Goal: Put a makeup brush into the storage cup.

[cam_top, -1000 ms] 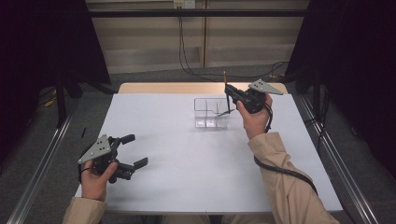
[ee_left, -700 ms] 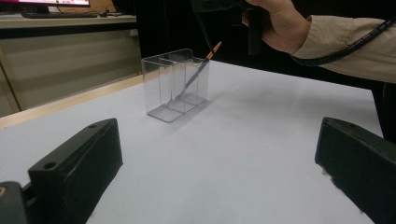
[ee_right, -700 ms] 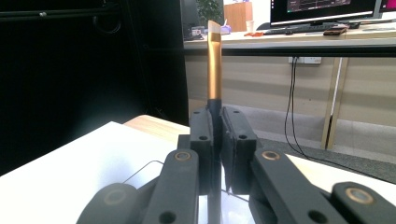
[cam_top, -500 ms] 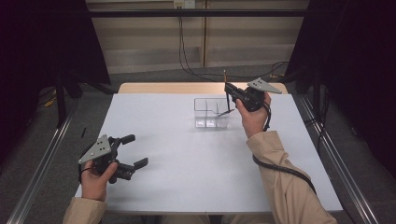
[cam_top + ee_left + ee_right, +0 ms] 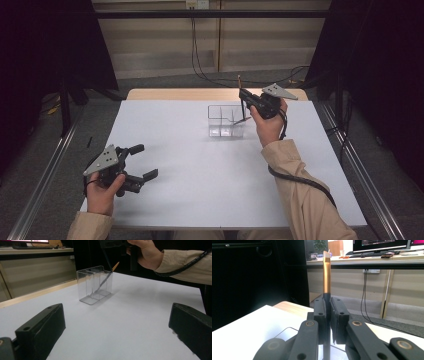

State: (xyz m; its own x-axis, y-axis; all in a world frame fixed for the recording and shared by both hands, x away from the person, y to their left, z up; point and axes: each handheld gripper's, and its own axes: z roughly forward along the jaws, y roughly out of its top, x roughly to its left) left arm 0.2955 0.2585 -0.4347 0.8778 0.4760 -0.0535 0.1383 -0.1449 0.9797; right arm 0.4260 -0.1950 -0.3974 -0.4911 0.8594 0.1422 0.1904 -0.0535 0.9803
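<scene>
A clear plastic box [image 5: 218, 107] with dividers stands on the white table [image 5: 200, 190], right of centre at the back. One pen [image 5: 244, 120] leans inside it, its orange end [image 5: 115, 265] poking over the rim of the box [image 5: 87, 285]. My right gripper [image 5: 242, 98] hovers just above the box's right end, shut on a second pen [image 5: 326, 275] held upright, gold end up and dark shaft [image 5: 107, 258] pointing down toward the box. The right gripper [image 5: 327, 302] has its jaws pressed flat on that shaft. My left gripper [image 5: 145, 161] rests open at the near left, nothing between its jaws [image 5: 117, 322].
A strip of bare wood [image 5: 170, 94] shows behind the white tabletop. Metal rails [image 5: 45, 170] run along both sides of the table on the floor. Cables [image 5: 195, 45] hang down the back wall. A cable trails from the right gripper along the sleeve [image 5: 300, 182].
</scene>
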